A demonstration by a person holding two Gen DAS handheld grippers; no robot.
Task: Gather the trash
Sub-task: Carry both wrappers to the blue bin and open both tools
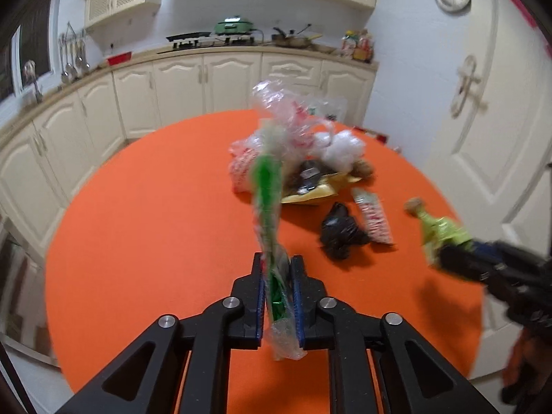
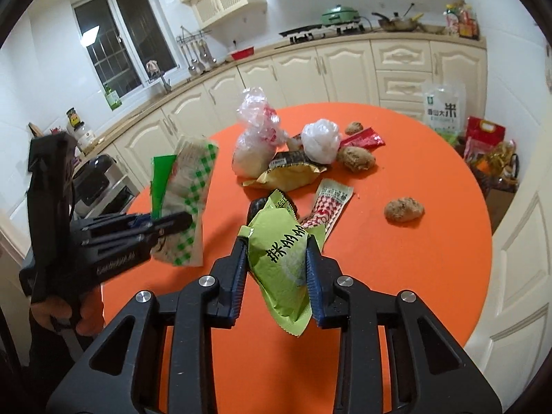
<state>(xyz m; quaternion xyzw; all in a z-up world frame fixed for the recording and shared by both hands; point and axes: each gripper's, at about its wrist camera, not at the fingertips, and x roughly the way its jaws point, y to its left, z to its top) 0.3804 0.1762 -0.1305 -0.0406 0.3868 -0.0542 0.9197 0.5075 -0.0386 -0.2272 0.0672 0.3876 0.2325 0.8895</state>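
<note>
My left gripper [image 1: 277, 265] is shut on a green-checked clear wrapper [image 1: 267, 193], held edge-on above the orange round table [image 1: 155, 214]; the same wrapper [image 2: 188, 193] shows flat in the right wrist view. My right gripper [image 2: 276, 245] is shut on a light-green snack packet [image 2: 281, 252], also seen at the right of the left wrist view [image 1: 441, 233]. On the table lie a clear plastic bag [image 2: 257, 134], a white crumpled bag [image 2: 321, 139], a yellow packet [image 2: 289, 172], a red-white sachet [image 2: 329, 201], a black wrapper [image 1: 339, 231] and brown crumpled lumps [image 2: 403, 209].
Cream kitchen cabinets [image 1: 179, 82] and a counter with a stove [image 1: 214, 38] curve behind the table. A white door [image 1: 483, 110] stands at the right. A rice bag [image 2: 441, 110] and red packages [image 2: 483, 138] sit on the floor beyond the table's far right edge.
</note>
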